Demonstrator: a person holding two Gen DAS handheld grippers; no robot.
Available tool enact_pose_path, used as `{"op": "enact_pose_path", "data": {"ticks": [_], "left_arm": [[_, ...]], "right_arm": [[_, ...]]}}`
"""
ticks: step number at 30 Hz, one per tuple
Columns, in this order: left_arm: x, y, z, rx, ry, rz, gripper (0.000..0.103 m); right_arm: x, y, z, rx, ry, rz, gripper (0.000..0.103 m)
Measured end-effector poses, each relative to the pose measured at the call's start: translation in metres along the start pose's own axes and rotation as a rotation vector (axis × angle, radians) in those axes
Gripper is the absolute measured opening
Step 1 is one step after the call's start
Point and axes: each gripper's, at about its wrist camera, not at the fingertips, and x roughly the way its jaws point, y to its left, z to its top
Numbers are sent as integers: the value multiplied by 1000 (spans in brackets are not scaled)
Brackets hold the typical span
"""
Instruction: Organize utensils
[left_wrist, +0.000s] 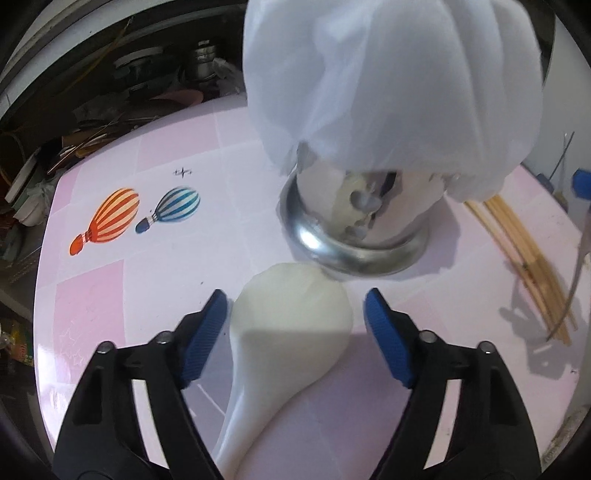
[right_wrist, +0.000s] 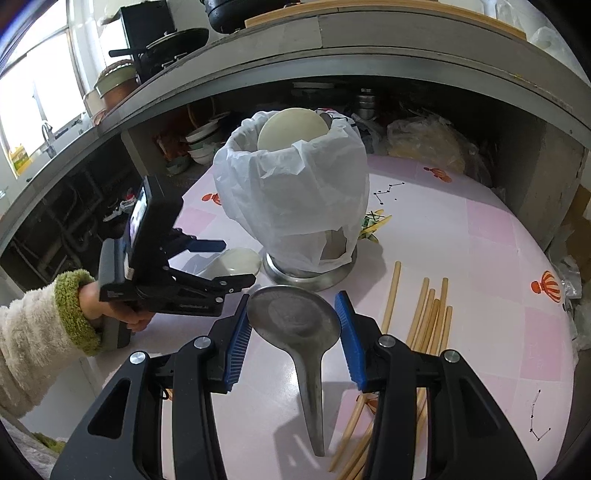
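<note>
White plastic ladle (left_wrist: 291, 325): on the table (left_wrist: 147, 295) between my left gripper (left_wrist: 293, 328) pads, jaws apart, bowl by the holder base; light, stiff, slick. Grip the neck.
Steel ladle (right_wrist: 295, 325): flanked by my right gripper (right_wrist: 293, 332), unclamped; heavier.
Bag-lined steel utensil holder (right_wrist: 295, 192): one, holding one white ladle.
Chopsticks (right_wrist: 428, 317): about seven, loose.

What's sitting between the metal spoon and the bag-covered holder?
Nothing: bare pink table between the metal spoon bowl and the holder base, in the right wrist view.
</note>
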Motion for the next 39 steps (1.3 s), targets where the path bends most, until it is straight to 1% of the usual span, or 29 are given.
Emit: {"op": "enact_pose_path", "data": {"ticks": [6,11,16,19,21,29,33,39], "left_arm": [[-2,1,-2,-9,-14,22,64],[-4,0,-2,-14,-15,35,64],[-21,-1,-9,-18,-37,43,64],[-39,0,-12,-31,-70,44,64],[-56,1,-11,-38,-107,48,64],[-138,4,-9,-53,-261,48,64],[-167,4,-8,-50,-314,59,64],[-211,6,5,-52,-395,68,64]], "right_arm": [[-1,-3,0,13,-6,7,44],[-4,-6,-1,27,-16,6,44],[-7,-7,-3,29,-19,3,44],[-10,-6,-4,28,-23,3,44],[-11,-6,-4,28,-25,4,44],[-15,-1,-4,18,-37,11,44],[-16,0,-5,14,-40,14,44],[-17,2,-5,9,-43,18,44]]}}
